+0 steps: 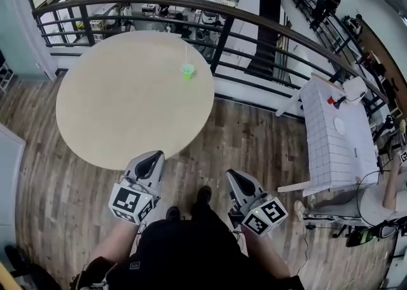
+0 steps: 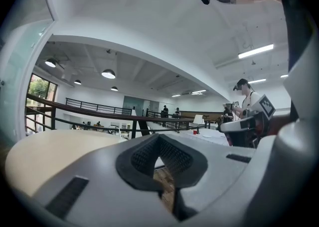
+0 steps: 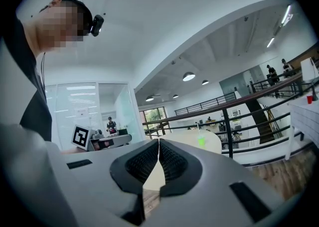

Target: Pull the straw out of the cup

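A small green cup (image 1: 187,72) stands near the far edge of the round beige table (image 1: 114,117), with a thin pale straw (image 1: 186,53) rising upright from it. In the right gripper view the cup (image 3: 201,142) shows tiny and far beyond the jaws. Both grippers hang low at the table's near edge, far from the cup. My left gripper (image 1: 154,155) is shut, its pads meeting at the tips (image 2: 159,137) with nothing between them. My right gripper (image 1: 230,173) is shut and empty too (image 3: 158,142).
A dark railing (image 1: 254,25) curves just behind the table over a lower floor. To the right stands a white gridded table (image 1: 334,136) with a red object (image 1: 331,100). Wooden floor (image 1: 254,136) lies between them. Another person (image 2: 244,96) stands off to the right.
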Tool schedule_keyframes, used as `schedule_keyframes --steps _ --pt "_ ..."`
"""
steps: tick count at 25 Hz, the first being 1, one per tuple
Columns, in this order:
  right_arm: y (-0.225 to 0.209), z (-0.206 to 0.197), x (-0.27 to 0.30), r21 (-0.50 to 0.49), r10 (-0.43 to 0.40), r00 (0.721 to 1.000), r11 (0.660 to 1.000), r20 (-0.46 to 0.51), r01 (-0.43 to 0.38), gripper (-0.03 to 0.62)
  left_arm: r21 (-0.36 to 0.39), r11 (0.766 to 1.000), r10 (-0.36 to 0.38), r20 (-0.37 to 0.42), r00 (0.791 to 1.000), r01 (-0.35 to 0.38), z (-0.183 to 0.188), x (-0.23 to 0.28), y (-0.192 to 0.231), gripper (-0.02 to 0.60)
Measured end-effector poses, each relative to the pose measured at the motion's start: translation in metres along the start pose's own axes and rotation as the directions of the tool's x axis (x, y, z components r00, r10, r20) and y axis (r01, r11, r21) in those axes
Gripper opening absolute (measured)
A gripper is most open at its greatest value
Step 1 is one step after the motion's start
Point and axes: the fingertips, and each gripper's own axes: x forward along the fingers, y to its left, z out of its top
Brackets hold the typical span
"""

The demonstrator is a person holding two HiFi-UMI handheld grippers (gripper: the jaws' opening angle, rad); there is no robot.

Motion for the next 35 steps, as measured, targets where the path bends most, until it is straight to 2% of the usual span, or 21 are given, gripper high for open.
schedule_keyframes --steps 7,16,24,29,35 --pt "-0.062 0.014 0.041 0.021 0.034 0.999 0.999 -0.018 -0.034 0.023 -0.01 1.0 0.025 -0.015 1.0 -0.025 0.0 0.06 0.019 0.006" --pt "-0.156 0.047 0.099 0.037 0.134 0.99 0.99 -0.039 -0.133 0.023 0.003 0.994 0.108 -0.016 0.994 -0.108 0.02 0.159 0.04 0.007" --pt "-0.23 0.064 0.12 0.04 0.201 0.978 0.979 -0.062 -0.199 0.023 0.005 0.982 0.186 0.003 0.982 -0.186 0.035 0.227 0.046 0.006" --pt "-0.253 0.066 0.136 0.068 0.214 0.974 0.975 -0.073 -0.209 0.023 0.014 0.986 0.167 -0.014 0.986 -0.167 0.038 0.255 0.045 0.006" --pt "-0.258 0.075 0.176 0.066 0.238 0.967 0.97 -0.086 -0.233 0.023 -0.002 0.986 0.169 -0.02 0.985 -0.169 0.038 0.276 0.077 0.007"
